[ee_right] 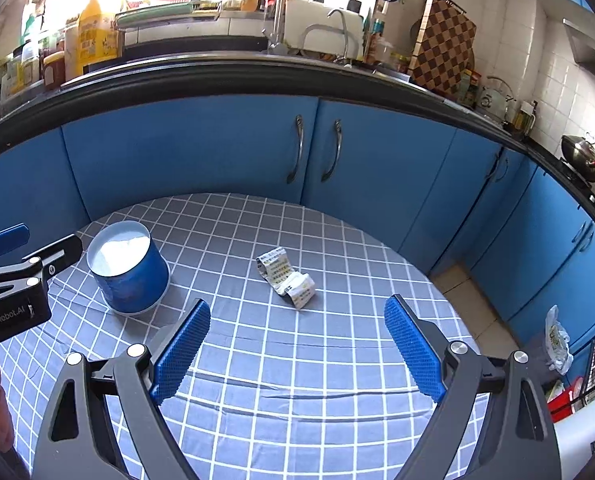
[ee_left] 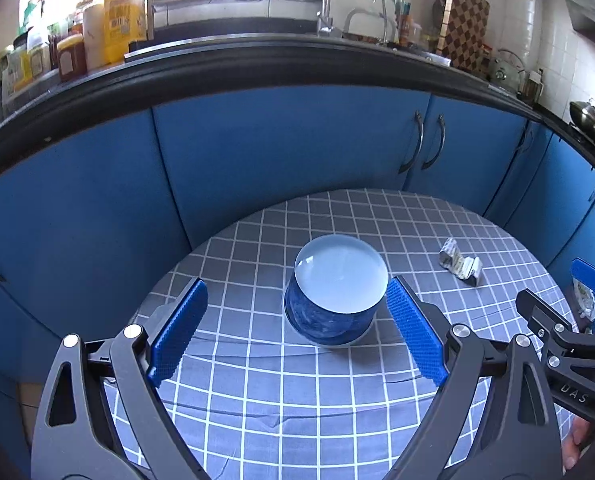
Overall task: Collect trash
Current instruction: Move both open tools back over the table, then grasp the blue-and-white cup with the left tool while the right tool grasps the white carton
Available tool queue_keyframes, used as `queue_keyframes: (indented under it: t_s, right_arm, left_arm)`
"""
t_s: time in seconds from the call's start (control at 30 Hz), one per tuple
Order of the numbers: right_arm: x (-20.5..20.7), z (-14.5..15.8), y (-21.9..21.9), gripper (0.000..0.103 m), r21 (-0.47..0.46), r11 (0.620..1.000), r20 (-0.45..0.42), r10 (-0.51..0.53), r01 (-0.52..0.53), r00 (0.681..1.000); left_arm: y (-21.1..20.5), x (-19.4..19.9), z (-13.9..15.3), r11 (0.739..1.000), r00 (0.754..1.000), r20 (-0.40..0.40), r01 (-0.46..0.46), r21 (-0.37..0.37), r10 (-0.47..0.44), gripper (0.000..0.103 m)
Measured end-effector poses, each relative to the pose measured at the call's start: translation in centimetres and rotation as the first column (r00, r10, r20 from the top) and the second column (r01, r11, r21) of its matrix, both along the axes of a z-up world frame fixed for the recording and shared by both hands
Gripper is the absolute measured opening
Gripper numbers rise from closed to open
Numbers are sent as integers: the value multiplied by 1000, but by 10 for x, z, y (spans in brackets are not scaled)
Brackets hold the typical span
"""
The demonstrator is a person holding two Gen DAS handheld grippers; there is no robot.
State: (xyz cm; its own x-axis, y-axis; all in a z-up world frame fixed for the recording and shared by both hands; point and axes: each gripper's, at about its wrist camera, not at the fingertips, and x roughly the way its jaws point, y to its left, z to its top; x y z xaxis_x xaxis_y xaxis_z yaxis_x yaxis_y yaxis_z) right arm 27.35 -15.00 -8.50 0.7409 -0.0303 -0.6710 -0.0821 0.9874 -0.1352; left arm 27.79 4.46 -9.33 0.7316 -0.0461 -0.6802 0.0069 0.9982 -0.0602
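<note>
A crumpled white wrapper (ee_right: 287, 276) lies on the round table with the grey checked cloth (ee_right: 297, 360); it also shows in the left wrist view (ee_left: 460, 264). A blue round container with a pale inside (ee_left: 335, 292) stands left of it, also seen in the right wrist view (ee_right: 127, 266). My left gripper (ee_left: 297, 304) is open, its blue pads (ee_left: 177, 332) on either side of the container, not touching. My right gripper (ee_right: 297, 320) is open and empty, just short of the wrapper.
Blue cabinet doors (ee_right: 317, 148) ring the table's far side under a black counter edge (ee_left: 257, 60) crowded with bottles and a checkered board. A plastic bag (ee_right: 557, 340) and a rack stand on the floor at right.
</note>
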Motion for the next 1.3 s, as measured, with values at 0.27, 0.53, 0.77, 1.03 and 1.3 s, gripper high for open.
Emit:
queue_keyframes:
  t_s: [0.27, 0.53, 0.77, 1.03, 1.3]
  right_arm:
    - [26, -22, -1, 87, 16, 1000, -42, -1, 1, 999]
    - [46, -38, -4, 87, 32, 999, -73, 2, 0, 997]
    - [56, -43, -13, 87, 40, 999, -84, -5, 8, 996]
    - [68, -55, -9, 87, 37, 999, -103, 17, -13, 995]
    - [78, -62, -5, 87, 48, 998, -116, 35, -30, 993]
  left_arm:
    - [-3, 21, -26, 1000, 998, -55, 13, 12, -13, 90]
    - [-9, 27, -24, 998, 997, -44, 55, -16, -55, 90]
    - [-32, 37, -26, 994, 995, -37, 94, 51, -92, 90]
    - [-32, 53, -41, 995, 994, -80, 84, 50, -80, 90]
    - [-31, 60, -51, 995, 993, -95, 77, 58, -71, 88]
